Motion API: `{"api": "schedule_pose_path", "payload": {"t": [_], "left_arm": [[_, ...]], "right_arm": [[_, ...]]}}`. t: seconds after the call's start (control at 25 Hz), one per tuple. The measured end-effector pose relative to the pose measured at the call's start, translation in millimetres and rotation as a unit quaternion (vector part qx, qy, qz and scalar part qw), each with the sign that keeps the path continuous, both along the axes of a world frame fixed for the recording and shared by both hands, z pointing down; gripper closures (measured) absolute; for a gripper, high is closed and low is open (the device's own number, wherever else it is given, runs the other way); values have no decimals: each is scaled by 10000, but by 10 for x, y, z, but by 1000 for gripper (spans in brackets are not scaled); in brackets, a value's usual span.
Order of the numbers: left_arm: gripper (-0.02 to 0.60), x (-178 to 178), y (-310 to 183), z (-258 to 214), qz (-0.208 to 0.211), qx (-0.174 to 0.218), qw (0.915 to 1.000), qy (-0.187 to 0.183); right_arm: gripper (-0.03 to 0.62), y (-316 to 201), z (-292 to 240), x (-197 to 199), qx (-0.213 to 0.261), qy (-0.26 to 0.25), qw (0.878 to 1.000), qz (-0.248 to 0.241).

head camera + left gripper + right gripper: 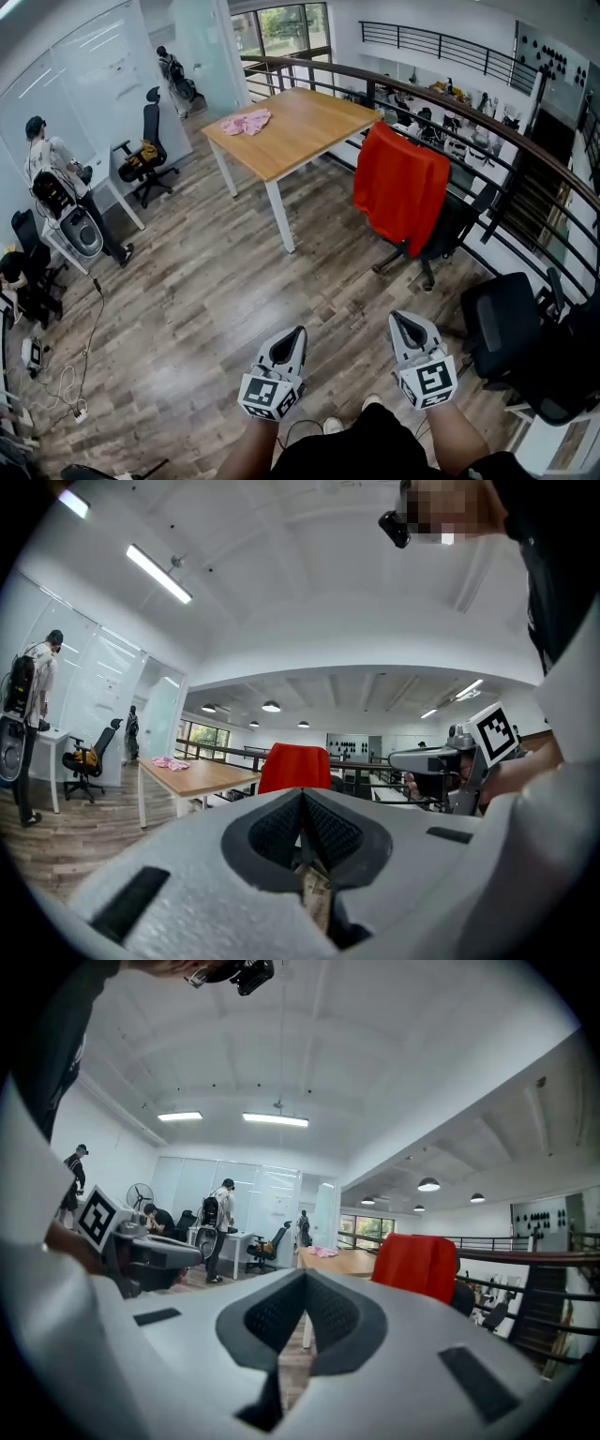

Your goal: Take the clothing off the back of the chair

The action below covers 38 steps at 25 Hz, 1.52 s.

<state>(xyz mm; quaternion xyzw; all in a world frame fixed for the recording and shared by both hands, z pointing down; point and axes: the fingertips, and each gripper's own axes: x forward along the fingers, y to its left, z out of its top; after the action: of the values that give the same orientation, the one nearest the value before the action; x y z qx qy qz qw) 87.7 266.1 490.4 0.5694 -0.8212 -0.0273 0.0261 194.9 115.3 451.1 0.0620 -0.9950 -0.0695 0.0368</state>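
Observation:
A red garment [401, 185] hangs over the back of a black office chair [450, 230] beside the railing; it also shows as the red garment [294, 767] in the left gripper view and the red garment [418, 1266] in the right one. My left gripper [296, 334] and right gripper [405, 322] are held side by side low in the head view, well short of the chair. Both point level toward it, jaws shut and holding nothing.
A wooden table [309, 131] with a pink cloth [246, 122] stands beyond the chair. A curved railing [525, 141] runs along the right. More black chairs [511, 328] stand at the right. People and desks [56, 187] line the left wall.

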Motion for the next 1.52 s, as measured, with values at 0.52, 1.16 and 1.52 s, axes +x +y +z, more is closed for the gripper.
{"api": "schedule_pose_path", "payload": {"t": [0.52, 1.16, 1.52], "left_arm": [[568, -860, -728, 78, 44, -210, 9998, -13], [568, -1299, -1895, 210, -9, -541, 9985, 17], [568, -1762, -2422, 208, -15, -570, 9984, 21]], "right_arm": [[589, -734, 55, -791, 22, -7, 9999, 167], [589, -1983, 143, -1208, -304, -90, 9995, 8], [589, -2485, 216, -1478, -428, 60, 9990, 141]]}}
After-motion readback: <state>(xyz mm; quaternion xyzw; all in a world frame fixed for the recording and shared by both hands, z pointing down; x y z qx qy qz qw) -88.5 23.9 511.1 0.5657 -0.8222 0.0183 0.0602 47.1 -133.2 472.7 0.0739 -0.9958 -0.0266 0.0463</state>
